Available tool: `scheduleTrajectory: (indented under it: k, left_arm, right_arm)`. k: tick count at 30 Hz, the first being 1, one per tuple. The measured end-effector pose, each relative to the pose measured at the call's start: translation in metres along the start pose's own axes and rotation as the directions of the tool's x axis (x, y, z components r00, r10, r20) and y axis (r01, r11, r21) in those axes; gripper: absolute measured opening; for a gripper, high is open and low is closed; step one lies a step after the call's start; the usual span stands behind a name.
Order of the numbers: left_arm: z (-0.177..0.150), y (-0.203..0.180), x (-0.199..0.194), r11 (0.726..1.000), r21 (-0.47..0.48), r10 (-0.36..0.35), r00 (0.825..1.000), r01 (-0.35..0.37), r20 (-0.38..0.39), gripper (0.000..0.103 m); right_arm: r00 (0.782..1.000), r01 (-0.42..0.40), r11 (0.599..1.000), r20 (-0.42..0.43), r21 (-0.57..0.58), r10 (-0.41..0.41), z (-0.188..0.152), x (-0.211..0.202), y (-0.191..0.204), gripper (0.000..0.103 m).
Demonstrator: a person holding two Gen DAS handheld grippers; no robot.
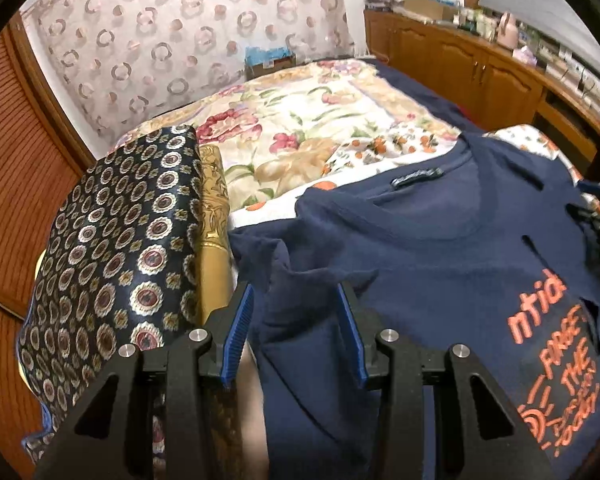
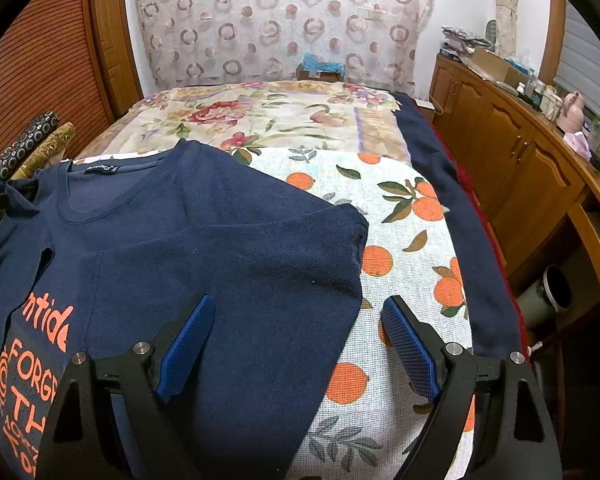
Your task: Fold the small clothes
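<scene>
Item: navy T-shirt (image 2: 220,248), orange lettering at lower left of the right wrist frame, lying front-up on the orange-print cloth (image 2: 400,240) that covers the near part of the bed. Collar points toward the upper left of that frame; one sleeve (image 2: 300,240) spreads to centre right.

Step in hand, as I judge it: folding the sides inward. I would take each sleeve near its outer hem, lift only enough to clear the body, carry it across to the midline and lay it flat so no ridge forms under the print.

Left gripper (image 1: 298,320): fingers partly open, a raised fold of the other sleeve (image 1: 300,300) standing between the blue pads (image 1: 240,328); I cannot tell whether the pads touch it, and they are not clamped.

Right gripper (image 2: 298,344): fingers wide apart, holding nothing, straddling the sleeve's edge, one pad over navy fabric, the other over the cloth.

Adjacent: patterned pillow (image 1: 112,256), left of frame.
</scene>
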State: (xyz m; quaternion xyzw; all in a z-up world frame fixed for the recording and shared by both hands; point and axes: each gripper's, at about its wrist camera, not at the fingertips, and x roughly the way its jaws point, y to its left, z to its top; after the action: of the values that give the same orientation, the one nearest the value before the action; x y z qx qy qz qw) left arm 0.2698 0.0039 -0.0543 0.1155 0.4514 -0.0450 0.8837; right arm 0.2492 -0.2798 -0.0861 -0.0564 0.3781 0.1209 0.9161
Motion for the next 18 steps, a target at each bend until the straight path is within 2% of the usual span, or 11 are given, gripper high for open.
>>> scheduleTrajectory:
  k: [4,7,10,14,18]
  left_arm:
    - [0.000,-0.001,0.009,1.000,-0.004,0.008,1.000,-0.008,-0.023,0.044]
    - [0.002,-0.001,0.009,0.999,-0.006,-0.031,0.999,0.031,-0.031,0.005]
    - [0.004,0.001,-0.012,1.000,-0.007,-0.020,0.999,0.021,0.041,0.005]
    - [0.005,0.012,-0.057,0.999,-0.042,-0.007,0.986,0.014,0.164,0.005]
    - [0.005,0.019,-0.084,0.999,-0.037,-0.019,0.978,0.027,0.205,0.005]
  right_arm:
    - [1.000,0.000,1.000,0.000,0.000,0.000,0.000,0.000,0.000,0.087]
    - [1.000,0.000,1.000,0.000,0.000,0.000,0.000,0.000,0.000,0.087]
    - [1.000,0.000,1.000,0.000,0.000,0.000,0.000,0.000,0.000,0.087]
    - [1.000,0.000,1.000,0.000,0.000,0.000,0.000,-0.001,0.000,0.087]
    - [1.000,-0.007,1.000,-0.004,-0.008,0.007,0.000,0.000,0.000,0.087]
